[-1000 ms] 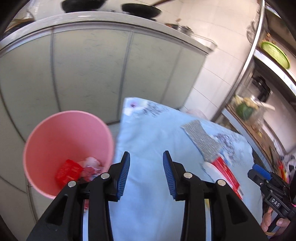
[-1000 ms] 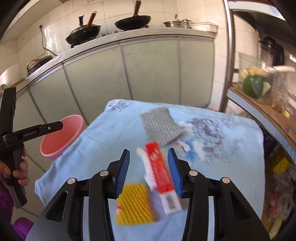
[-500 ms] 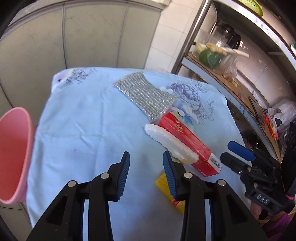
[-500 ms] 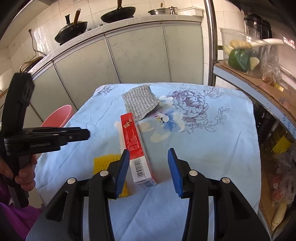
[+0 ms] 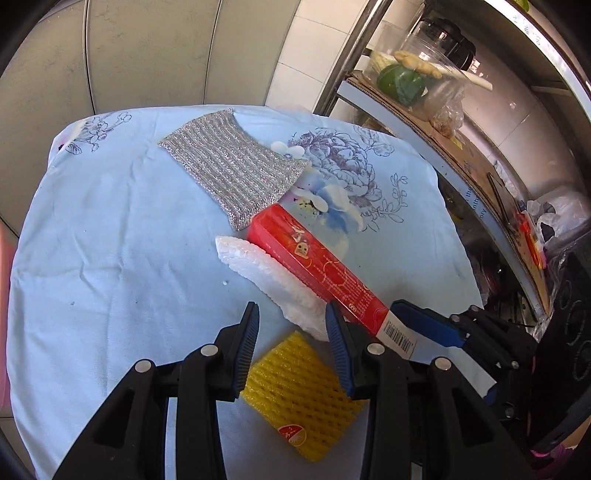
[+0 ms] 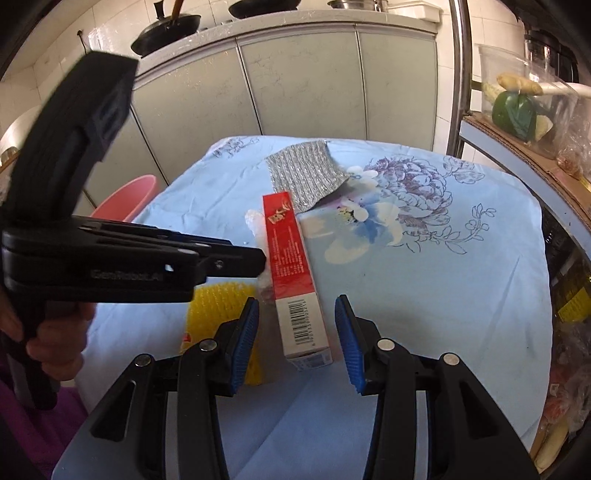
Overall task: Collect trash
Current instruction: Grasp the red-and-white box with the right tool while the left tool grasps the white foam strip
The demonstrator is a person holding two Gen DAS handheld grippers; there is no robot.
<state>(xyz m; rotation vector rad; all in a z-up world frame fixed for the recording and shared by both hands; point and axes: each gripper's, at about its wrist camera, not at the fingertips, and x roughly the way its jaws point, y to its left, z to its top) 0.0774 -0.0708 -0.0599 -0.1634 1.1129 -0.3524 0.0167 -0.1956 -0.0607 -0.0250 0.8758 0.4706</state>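
A long red carton (image 5: 317,271) (image 6: 291,258) lies on the blue flowered tablecloth (image 5: 110,229), with a white foam net (image 5: 273,280) along its side and a yellow foam net (image 5: 299,387) (image 6: 214,302) nearer me. A silver mesh cloth (image 5: 232,166) (image 6: 306,177) lies beyond them. My left gripper (image 5: 291,343) hangs open above the yellow and white nets, nothing between its pads. My right gripper (image 6: 297,341) stands open around the barcode end of the red carton, pads apart from it. The pink bin (image 6: 125,199) stands at the table's left edge.
Grey-green kitchen cabinets (image 6: 295,81) run behind the table, with pans (image 6: 166,31) on the counter. A metal shelf rack (image 5: 424,122) on the right holds a green vegetable (image 5: 400,83), bags and jars. A hand (image 6: 51,339) grips the left tool's handle.
The left gripper swung right from over the pink bin to above the yellow and white nets. The right gripper sank toward the red carton, whose barcode end now lies between its open jaws.
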